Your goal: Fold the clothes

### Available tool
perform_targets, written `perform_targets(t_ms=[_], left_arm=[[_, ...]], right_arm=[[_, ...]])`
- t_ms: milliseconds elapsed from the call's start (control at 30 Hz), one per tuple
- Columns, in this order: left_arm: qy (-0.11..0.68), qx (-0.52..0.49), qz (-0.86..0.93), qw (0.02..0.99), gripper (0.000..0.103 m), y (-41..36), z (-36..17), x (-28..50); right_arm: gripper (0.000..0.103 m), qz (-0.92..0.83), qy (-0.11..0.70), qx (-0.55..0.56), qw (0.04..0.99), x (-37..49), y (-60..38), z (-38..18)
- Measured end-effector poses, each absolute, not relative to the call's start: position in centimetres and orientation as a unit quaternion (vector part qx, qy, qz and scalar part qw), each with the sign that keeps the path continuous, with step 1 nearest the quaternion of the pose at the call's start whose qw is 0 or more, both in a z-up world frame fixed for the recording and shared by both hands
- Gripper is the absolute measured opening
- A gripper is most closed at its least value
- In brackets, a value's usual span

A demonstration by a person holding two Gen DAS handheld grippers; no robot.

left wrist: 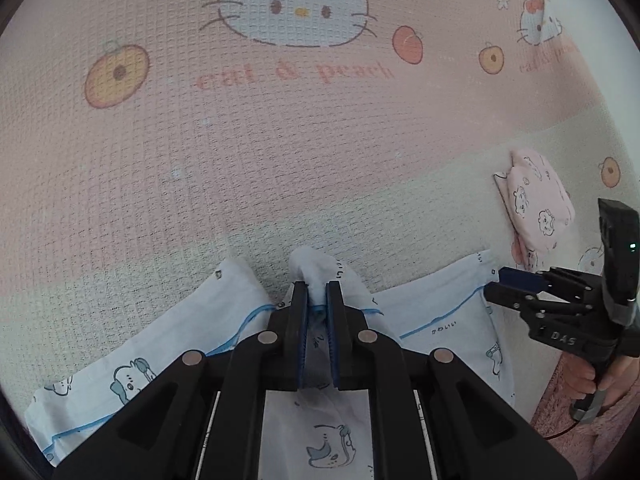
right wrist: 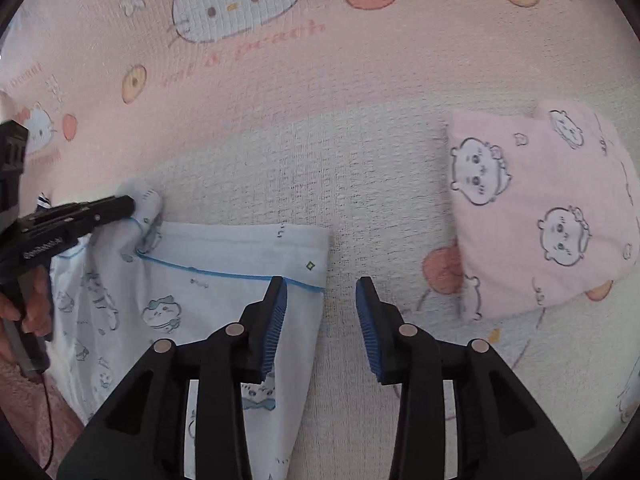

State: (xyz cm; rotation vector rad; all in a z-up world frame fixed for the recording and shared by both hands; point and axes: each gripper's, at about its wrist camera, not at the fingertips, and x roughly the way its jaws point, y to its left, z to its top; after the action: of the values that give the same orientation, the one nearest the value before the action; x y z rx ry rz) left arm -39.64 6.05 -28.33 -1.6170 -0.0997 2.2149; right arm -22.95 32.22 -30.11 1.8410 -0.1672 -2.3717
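Blue pyjama cloth (right wrist: 224, 248) is lying part-folded on the cat-print bedspread (left wrist: 200, 152); the left gripper (left wrist: 316, 292) is pinching its bunched edge, the right gripper (right wrist: 322, 304) gaping empty alongside. Carrying that edge across level should keep the fold square.

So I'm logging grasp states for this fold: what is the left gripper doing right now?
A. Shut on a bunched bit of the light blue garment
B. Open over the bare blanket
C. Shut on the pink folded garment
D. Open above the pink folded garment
A: the left gripper has its fingers pinched on a raised bunch of the light blue garment, while the pink folded garment lies apart, untouched.
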Motion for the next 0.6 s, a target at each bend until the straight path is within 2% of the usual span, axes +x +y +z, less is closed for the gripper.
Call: perform_targets(t_ms=[67,100,133,267,433,533,600], left_arm=[[-0.039,-0.577,0.792,0.197,0.01,5.8,-28.4,-39.5],[-0.037,-0.576,0.793,0.198,0.01,5.9,-28.3,-39.4],[-0.034,-0.573,0.794,0.2,0.01,6.0,-28.2,-39.2],[-0.039,-0.561,0.799,0.214,0.01,5.9,-28.0,-39.4],[-0.057,-0.553,0.802,0.219,0.01,5.3,-28.7,-40.3],[-0.043,-0.564,0.796,0.215,0.011,6.2,-29.9,-41.1],[-0.019,-0.564,0.798,0.213,0.013,7.2,-30.2,-41.3]], right_arm=[[0.036,-0.788,-0.041,0.612,0.053,-23.3,31.3,-30.6],[0.028,-0.789,-0.033,0.612,0.054,-23.1,30.7,-30.2],[0.004,-0.79,-0.03,0.61,0.057,-23.0,30.2,-29.9],[0.004,-0.817,0.009,0.576,0.035,-21.8,29.3,-27.4],[0.004,-0.831,-0.031,0.556,-0.017,-21.2,33.1,-23.9],[0.004,-0.818,-0.051,0.572,-0.036,-21.2,35.5,-25.0],[0.005,-0.804,-0.036,0.592,-0.049,-20.8,36.8,-26.5]])
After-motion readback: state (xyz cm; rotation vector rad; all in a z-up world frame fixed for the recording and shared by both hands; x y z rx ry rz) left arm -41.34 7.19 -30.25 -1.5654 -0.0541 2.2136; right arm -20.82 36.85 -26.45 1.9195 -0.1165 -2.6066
